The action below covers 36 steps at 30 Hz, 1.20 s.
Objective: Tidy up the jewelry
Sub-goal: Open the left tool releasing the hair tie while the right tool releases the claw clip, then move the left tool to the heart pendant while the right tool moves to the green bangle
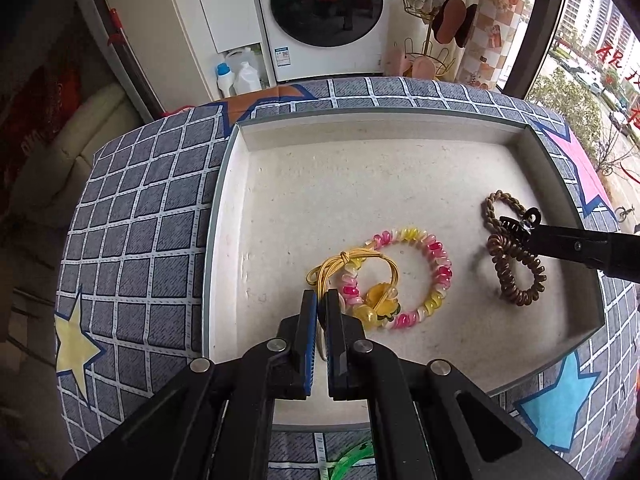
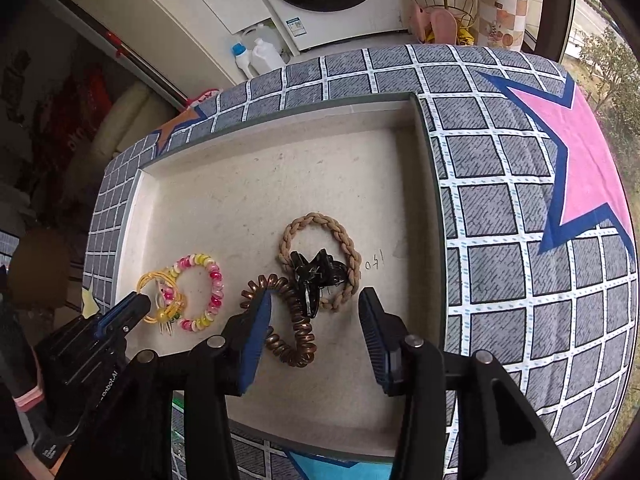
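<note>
A white tray [image 1: 224,200] [image 2: 432,200] sits on a star-print tablecloth. In it lie a pink-and-yellow spiral hair tie [image 1: 440,264] [image 2: 216,280], a thin yellow elastic with a flower charm [image 1: 348,258] [image 2: 150,280], a brown spiral tie [image 1: 520,300] [image 2: 300,328] and a beige braided tie [image 1: 490,204] [image 2: 316,218]. A black claw clip [image 1: 520,219] [image 2: 316,274] rests across the brown and braided ties. My left gripper [image 1: 322,300] [image 2: 140,306] is shut on the yellow elastic's near edge. My right gripper [image 2: 316,296] is open just short of the clip, its pads off it.
The grey checked tablecloth [image 1: 132,240] covers a round table that drops away on all sides. A green ring [image 1: 352,456] lies by the tray's near rim. A washing machine [image 1: 326,4], detergent bottles [image 1: 226,76] and a window [image 1: 592,80] lie beyond.
</note>
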Motion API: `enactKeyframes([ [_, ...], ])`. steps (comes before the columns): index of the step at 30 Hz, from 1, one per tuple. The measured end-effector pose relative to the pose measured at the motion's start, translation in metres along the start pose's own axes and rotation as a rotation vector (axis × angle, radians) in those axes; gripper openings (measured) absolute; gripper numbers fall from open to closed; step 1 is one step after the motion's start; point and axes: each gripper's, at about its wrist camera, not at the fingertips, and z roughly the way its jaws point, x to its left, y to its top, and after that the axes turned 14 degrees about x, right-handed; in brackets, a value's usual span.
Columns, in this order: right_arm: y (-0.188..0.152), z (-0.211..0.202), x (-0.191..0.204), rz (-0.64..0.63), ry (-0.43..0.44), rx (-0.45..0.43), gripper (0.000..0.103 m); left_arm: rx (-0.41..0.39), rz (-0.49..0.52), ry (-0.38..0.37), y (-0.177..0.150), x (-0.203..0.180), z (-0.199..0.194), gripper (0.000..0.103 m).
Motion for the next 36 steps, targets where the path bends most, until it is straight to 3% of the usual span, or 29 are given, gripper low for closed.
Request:
enactKeyframes([
  [13,-0.020,-0.017,0.009,0.017,0.056,-0.034,0.052,-0.044,-0.013,-0.022,-0.003,0.004,-0.024,0.018],
  [14,-0.021,-0.018,0.009,0.018,0.057,-0.036,0.052,-0.046,-0.015,-0.023,-0.003,0.004,-0.026,0.066],
  [15,-0.023,-0.018,0.010,0.019,0.058,-0.037,0.053,-0.042,-0.023,-0.019,-0.003,0.005,-0.027,0.103],
  [18,-0.029,-0.021,0.009,0.028,0.063,-0.042,0.054,-0.076,-0.033,-0.009,-0.004,0.006,-0.023,0.103],
  [25,-0.045,-0.029,0.009,0.044,0.074,-0.047,0.068,-0.115,-0.026,0.033,-0.016,0.008,-0.023,0.103],
  [27,-0.052,-0.032,0.009,0.050,0.075,-0.051,0.085,-0.119,-0.035,0.024,-0.024,0.013,-0.024,0.103],
  [36,-0.089,-0.034,0.014,0.053,0.086,-0.029,0.088,-0.042,-0.022,-0.027,-0.082,0.036,-0.022,0.103],
])
